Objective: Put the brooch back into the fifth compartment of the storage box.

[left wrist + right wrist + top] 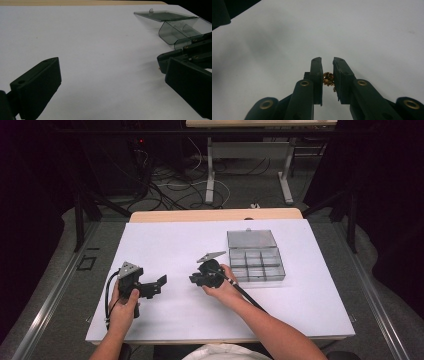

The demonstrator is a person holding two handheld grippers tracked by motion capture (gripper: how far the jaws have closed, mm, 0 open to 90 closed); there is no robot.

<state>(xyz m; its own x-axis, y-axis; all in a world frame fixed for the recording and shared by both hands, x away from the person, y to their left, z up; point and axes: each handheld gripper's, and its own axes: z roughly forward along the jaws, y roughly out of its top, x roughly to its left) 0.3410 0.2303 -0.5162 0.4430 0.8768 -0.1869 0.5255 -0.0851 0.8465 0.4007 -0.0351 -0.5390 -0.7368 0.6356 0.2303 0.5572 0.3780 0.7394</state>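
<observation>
Forearms enter at the bottom of the high view. Left gripper (161, 283), lower left of centre, rests above the desk (165, 245) with jaws wide apart and empty, apparently on standby. Right gripper (195, 279), at centre, has its jaws closed to a narrow gap on a small gold trinket (328, 78). Beyond it, right of centre, the compartment box (256, 262) stands lid-open, probably the trinket's source or destination.

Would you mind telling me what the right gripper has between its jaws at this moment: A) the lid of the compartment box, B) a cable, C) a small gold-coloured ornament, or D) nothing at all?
C: in the right gripper view, the right gripper has its jaws closed on a small gold-coloured ornament.
</observation>
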